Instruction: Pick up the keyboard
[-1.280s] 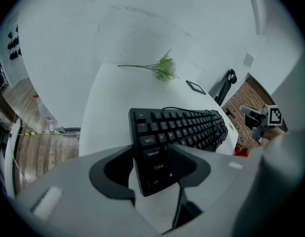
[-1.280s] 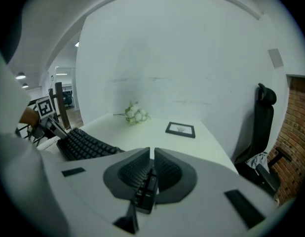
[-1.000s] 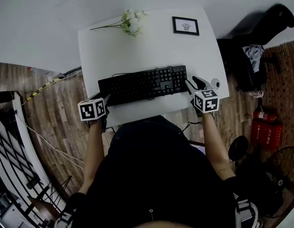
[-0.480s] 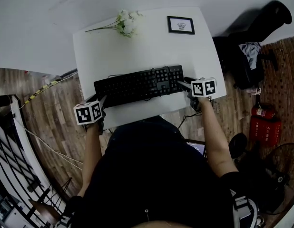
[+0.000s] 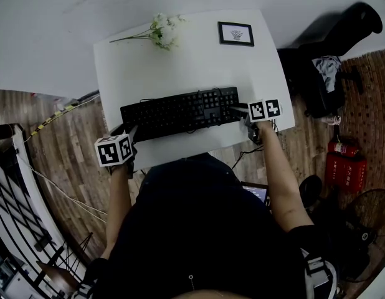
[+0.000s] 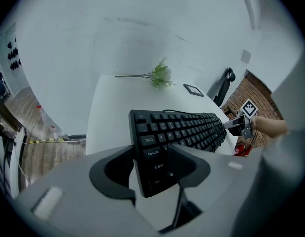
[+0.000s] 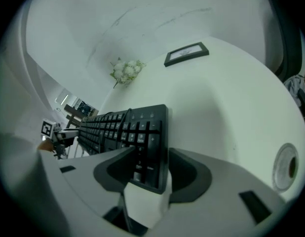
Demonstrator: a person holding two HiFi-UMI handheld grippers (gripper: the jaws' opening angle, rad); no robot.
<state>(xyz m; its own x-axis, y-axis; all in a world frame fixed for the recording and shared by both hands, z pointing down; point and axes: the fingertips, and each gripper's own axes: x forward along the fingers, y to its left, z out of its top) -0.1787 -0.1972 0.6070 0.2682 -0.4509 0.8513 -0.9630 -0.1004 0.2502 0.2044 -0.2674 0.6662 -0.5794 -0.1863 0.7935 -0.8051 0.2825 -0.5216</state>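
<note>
A black keyboard [image 5: 180,112] lies across the near part of the white table [image 5: 186,64]. My left gripper [image 5: 131,132] is at its left end. In the left gripper view the keyboard's left end [image 6: 157,137] sits between the jaws, and both pads touch it, so the left gripper [image 6: 150,154] is shut on it. My right gripper [image 5: 240,111] is at the keyboard's right end. In the right gripper view that end [image 7: 142,132] lies between the wide-spread jaws of the right gripper [image 7: 148,157], with a thin gap at the right pad.
A sprig of white flowers [image 5: 162,30] and a small framed picture [image 5: 236,33] lie at the table's far side. A white round thing [image 7: 285,167] sits near the table's right edge. On the wooden floor to the right stand a black bag [image 5: 342,36] and red extinguishers [image 5: 342,167].
The right gripper has come down, rolled, and now straddles the keyboard's right end, covering the things that showed beside it. The left gripper has stayed at the left end.
</note>
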